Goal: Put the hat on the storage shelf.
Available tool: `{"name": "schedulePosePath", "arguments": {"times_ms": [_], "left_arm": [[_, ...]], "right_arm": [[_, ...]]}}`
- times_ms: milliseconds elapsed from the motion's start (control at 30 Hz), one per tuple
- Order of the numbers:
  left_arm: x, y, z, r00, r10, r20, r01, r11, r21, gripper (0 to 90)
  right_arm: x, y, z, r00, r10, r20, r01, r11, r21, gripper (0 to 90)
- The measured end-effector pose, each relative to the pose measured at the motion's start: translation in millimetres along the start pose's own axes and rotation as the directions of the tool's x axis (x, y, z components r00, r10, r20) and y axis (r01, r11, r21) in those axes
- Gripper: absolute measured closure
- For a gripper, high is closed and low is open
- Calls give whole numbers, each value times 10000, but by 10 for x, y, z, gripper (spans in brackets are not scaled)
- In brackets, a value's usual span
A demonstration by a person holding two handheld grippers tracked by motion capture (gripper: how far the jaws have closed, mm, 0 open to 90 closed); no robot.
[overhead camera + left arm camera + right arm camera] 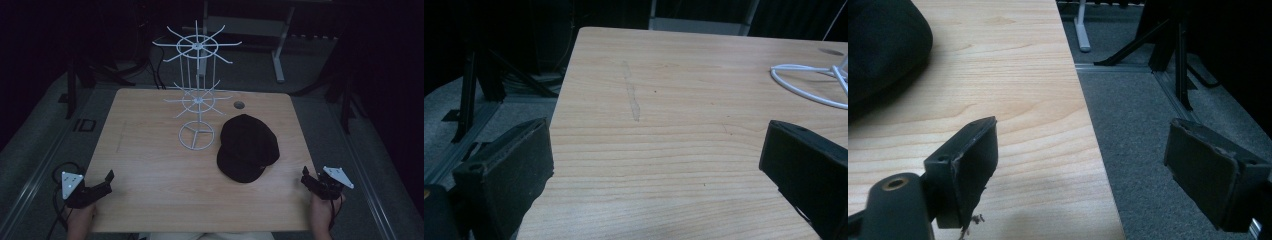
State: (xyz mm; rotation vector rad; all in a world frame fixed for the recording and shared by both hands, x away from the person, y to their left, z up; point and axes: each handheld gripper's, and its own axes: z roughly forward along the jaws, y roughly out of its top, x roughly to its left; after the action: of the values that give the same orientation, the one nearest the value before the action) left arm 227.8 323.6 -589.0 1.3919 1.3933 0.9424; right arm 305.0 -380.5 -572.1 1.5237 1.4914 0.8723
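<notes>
Left gripper [109, 180]: at near left corner of table [150, 165], jaws wide apart, nothing between, well apart from cap.
Right gripper [305, 177]: at near right table edge, jaws spread wide and empty, near cap's right side.
Cap [247, 147]: black, flat on table, right of centre, untouched.
Rack [197, 100]: white wire, upright, ring base just left of cap, beyond it.

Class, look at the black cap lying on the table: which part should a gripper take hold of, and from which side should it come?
Probably the brim of the black cap: it is the flat, thin part, pointing toward the near table edge. The right gripper, jaws open, sits nearest, so it could come in low from the near right. The rounded crown looks too wide to pinch cleanly.
</notes>
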Motion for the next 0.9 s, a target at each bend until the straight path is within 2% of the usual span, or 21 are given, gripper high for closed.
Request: {"name": "schedulePosePath", "arguments": {"times_ms": [300, 400, 500, 600, 800, 900], "left_arm": [[-2, 0, 0, 10000, 20, -24, -20, 10000, 7, 14], [-3, 0, 0, 10000, 24, -37, -24, 10000, 14, 15], [-2, 1, 0, 10000, 15, -32, -15, 10000, 23, 14], [-2, 1, 0, 10000, 12, -35, -12, 10000, 21, 14], [-1, 0, -1, 10000, -4, -31, 4, 10000, 12, 14], [-2, 0, 0, 10000, -6, -34, 6, 10000, 16, 14]], "right_arm": [[27, 6, 12, 9994, -294, -197, 297, 9995, 142, 136], [55, 27, 32, 9972, -515, -547, 534, 9979, 352, 134], [116, 95, 24, 9935, -634, -945, 697, 9955, 646, 128], [170, 192, -14, 9904, -624, -1236, 708, 9954, 645, 116], [291, 407, -121, 9906, -763, -1134, 783, 9969, 127, 127], [332, 511, -146, 9863, -731, -1481, 770, 9968, 206, 139]]}}
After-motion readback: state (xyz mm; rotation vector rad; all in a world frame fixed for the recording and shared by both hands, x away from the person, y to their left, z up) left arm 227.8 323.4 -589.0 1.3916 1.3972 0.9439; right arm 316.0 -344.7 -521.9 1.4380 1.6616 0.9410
